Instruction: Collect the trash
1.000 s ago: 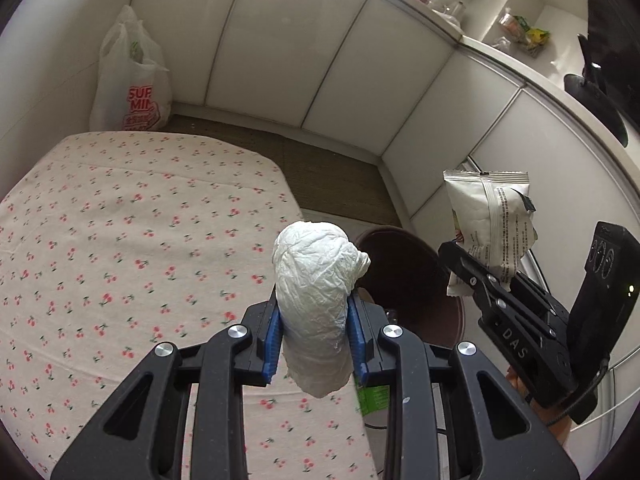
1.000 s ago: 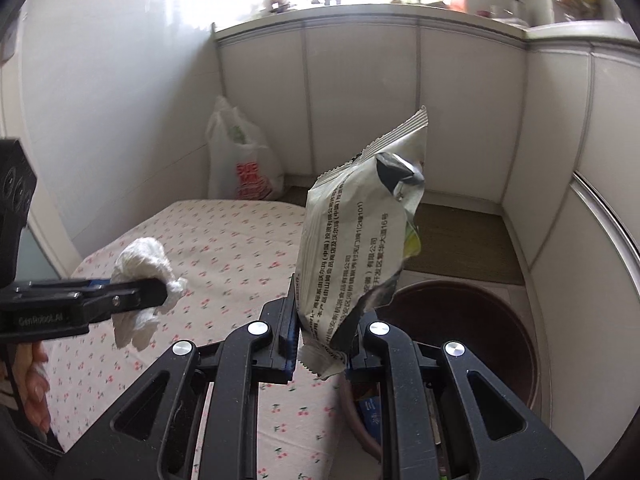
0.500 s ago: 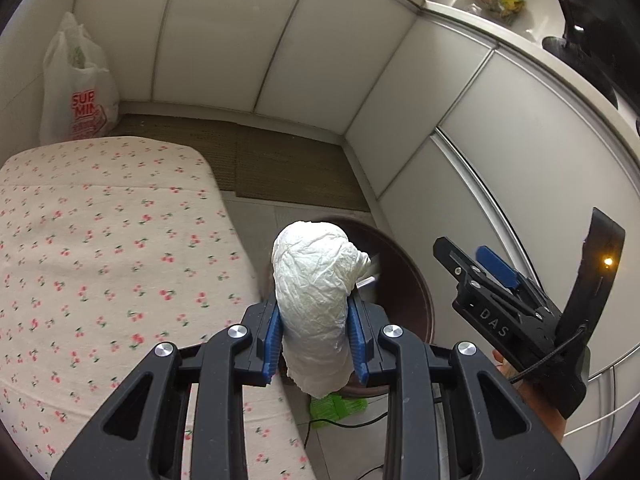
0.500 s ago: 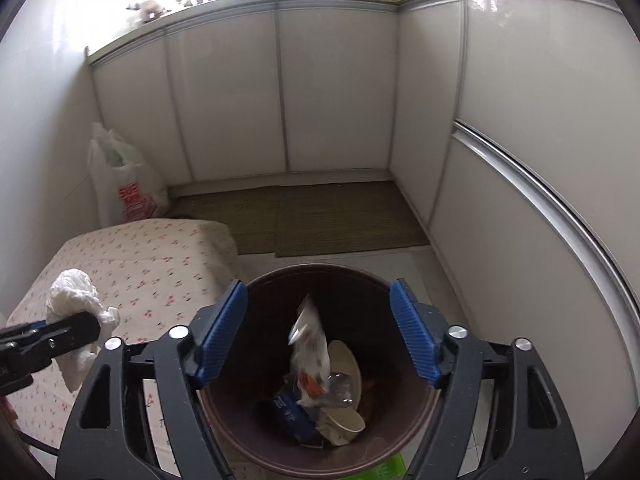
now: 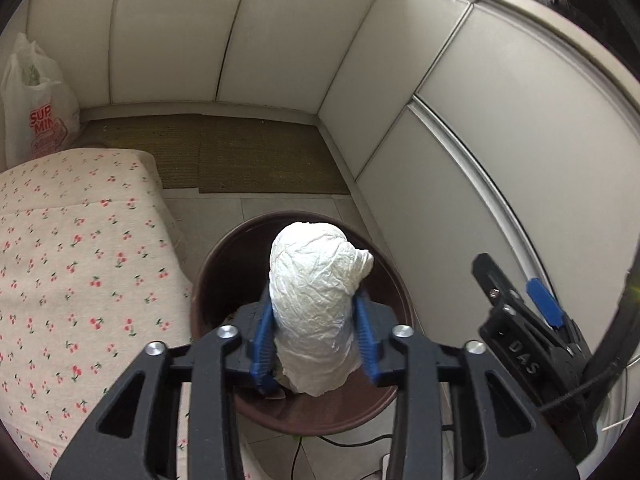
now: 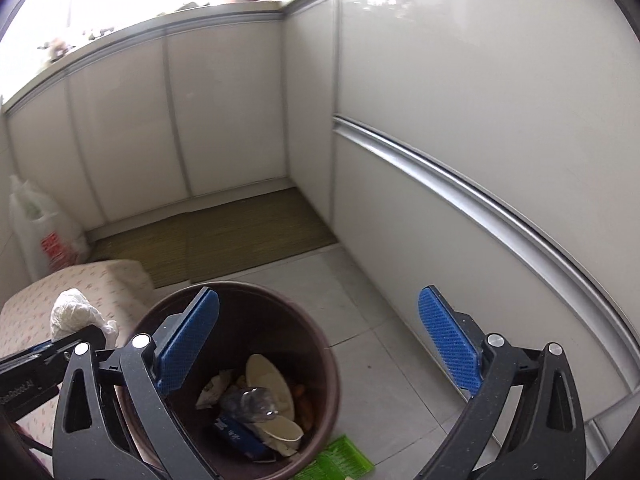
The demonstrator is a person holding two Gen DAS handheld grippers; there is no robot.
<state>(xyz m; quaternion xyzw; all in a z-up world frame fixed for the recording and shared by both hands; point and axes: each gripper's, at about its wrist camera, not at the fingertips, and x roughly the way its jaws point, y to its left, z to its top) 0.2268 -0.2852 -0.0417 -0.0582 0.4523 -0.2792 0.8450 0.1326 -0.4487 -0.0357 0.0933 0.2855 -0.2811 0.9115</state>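
Note:
A crumpled white tissue wad [image 5: 316, 300] stands between the blue pads of my left gripper [image 5: 316, 344], right over the brown trash bin [image 5: 216, 280]. The jaws are opening and a thin gap shows at the right pad. In the right wrist view the wad [image 6: 72, 314] sits at the bin's left edge. My right gripper [image 6: 318, 300] is spread wide, still opening, with nothing between its pads, above the bin's [image 6: 320, 344] right side and the floor. Inside the bin lie paper plates [image 6: 268, 380], a clear bottle [image 6: 252, 398] and a blue packet.
A table under a cherry-print cloth [image 5: 60, 280] stands left of the bin. A white plastic bag [image 5: 36, 120] leans in the far left corner by a woven mat [image 5: 240, 156]. White cabinet fronts [image 6: 480, 120] close the right side. A green item [image 6: 340, 460] lies by the bin.
The right gripper let go of the snack wrapper, which fell into the bin, and opened wide. The left gripper carried the wad from over the table to over the bin; its pads have eased apart.

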